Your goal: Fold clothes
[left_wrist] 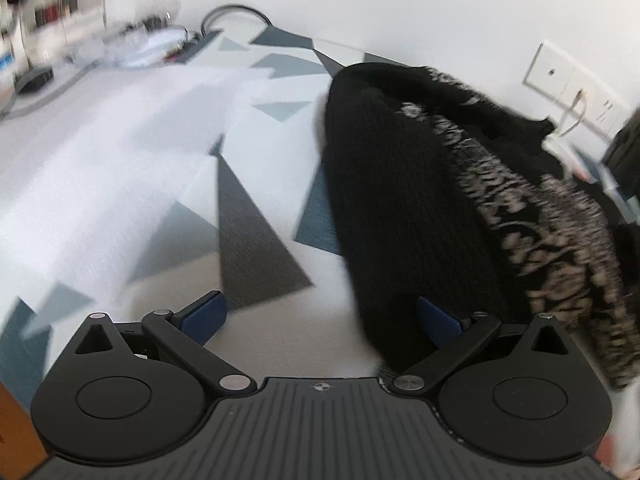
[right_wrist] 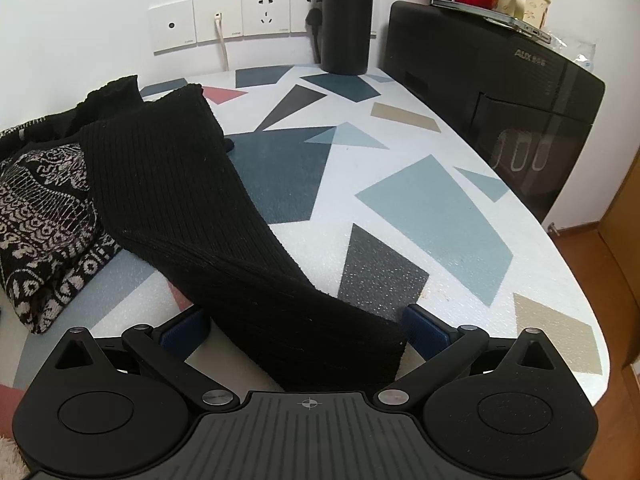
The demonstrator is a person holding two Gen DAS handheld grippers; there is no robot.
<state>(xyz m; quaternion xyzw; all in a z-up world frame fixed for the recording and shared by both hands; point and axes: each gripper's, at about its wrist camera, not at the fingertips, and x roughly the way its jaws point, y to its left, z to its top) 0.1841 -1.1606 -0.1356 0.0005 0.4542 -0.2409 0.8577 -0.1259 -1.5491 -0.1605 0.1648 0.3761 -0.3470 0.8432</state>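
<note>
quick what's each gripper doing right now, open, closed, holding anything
Left gripper: open, holding nothing; the black sweater lies against its right finger.
Right gripper: open, fingers either side of the sweater's black ribbed sleeve, not clamped on it.
</note>
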